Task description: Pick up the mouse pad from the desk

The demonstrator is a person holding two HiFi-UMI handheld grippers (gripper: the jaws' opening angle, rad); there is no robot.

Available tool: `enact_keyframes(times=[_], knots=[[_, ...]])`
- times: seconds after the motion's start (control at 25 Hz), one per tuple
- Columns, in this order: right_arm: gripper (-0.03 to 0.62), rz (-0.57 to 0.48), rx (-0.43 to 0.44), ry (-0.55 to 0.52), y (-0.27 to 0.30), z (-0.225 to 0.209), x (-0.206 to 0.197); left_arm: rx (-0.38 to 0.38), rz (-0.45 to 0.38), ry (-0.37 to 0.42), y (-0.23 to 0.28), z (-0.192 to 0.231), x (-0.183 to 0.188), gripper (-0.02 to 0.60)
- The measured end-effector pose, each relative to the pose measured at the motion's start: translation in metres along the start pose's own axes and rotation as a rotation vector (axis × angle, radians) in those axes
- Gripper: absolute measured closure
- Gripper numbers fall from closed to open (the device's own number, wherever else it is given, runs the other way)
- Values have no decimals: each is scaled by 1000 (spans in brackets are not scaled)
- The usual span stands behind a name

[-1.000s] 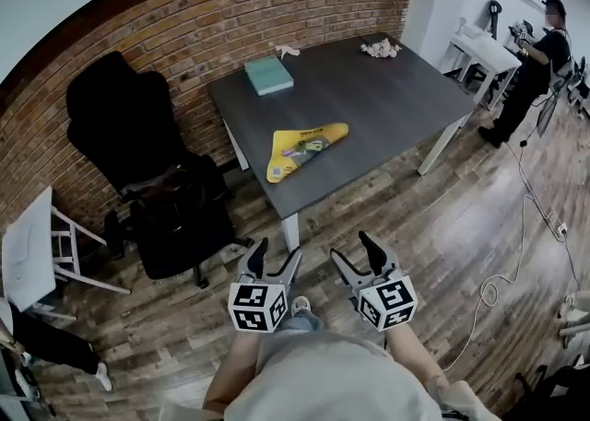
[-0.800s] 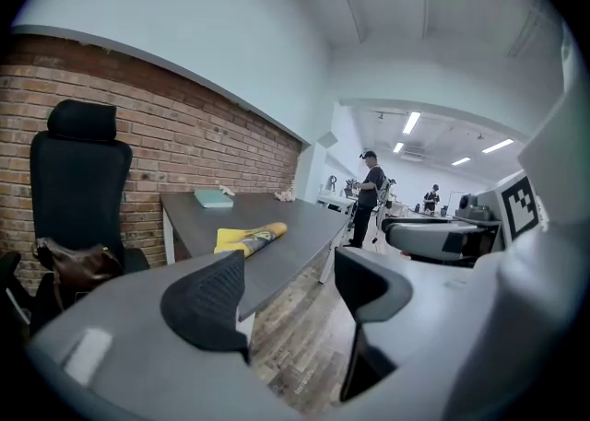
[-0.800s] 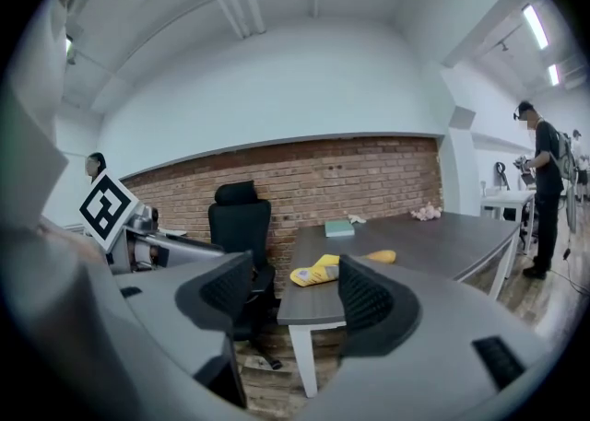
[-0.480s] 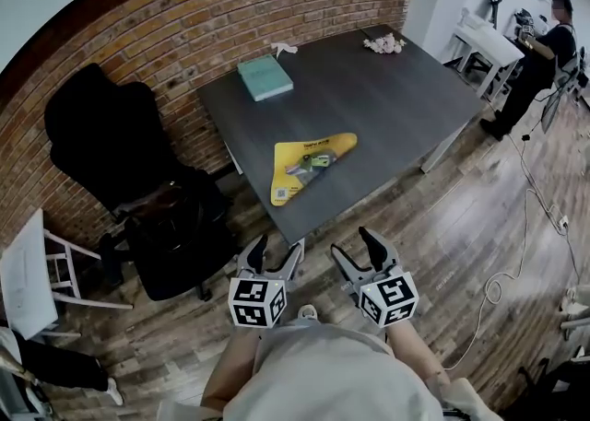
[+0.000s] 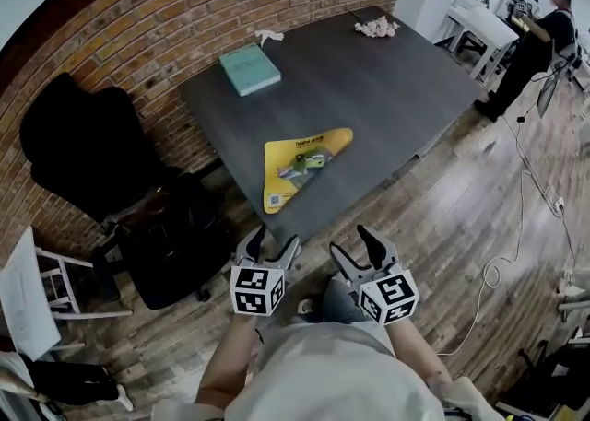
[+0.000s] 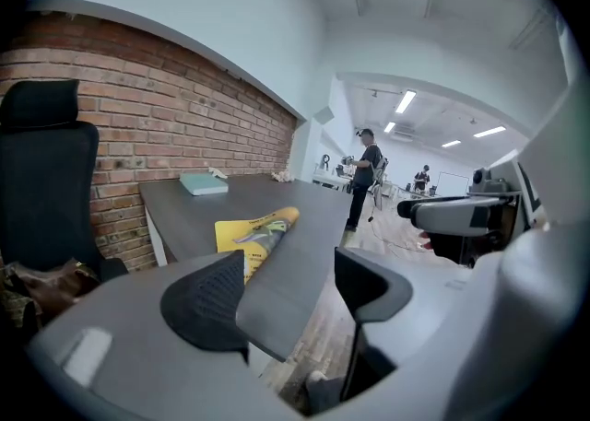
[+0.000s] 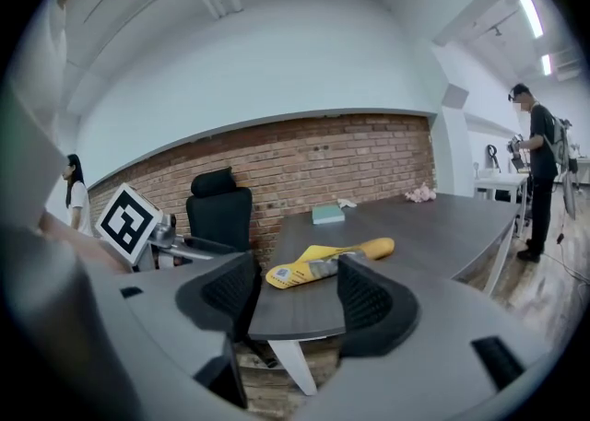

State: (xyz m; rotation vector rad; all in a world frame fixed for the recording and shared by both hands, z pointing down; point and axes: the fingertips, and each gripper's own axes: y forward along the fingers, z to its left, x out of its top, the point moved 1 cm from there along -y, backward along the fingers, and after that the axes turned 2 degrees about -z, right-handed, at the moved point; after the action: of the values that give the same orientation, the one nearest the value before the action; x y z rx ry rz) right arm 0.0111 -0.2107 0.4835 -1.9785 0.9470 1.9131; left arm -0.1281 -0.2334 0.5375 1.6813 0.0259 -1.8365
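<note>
Left claw (image 5: 275,240) and right claw (image 5: 352,242), 2 gaping, face 1 mouse pad (image 5: 284,157).

An office: a dark grey desk (image 5: 387,106) stands ahead of the left gripper (image 5: 274,246) and right gripper (image 5: 355,246), a black office chair (image 5: 83,152) left of them by the brick wall (image 5: 184,5), white work tables (image 5: 479,32) far right.
</note>
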Motion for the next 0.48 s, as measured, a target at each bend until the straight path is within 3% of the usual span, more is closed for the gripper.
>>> enact_keyframes(times=[0.48], knots=[[306, 13, 28, 7, 64, -59, 15, -19, 131, 69, 96, 29, -4, 272]])
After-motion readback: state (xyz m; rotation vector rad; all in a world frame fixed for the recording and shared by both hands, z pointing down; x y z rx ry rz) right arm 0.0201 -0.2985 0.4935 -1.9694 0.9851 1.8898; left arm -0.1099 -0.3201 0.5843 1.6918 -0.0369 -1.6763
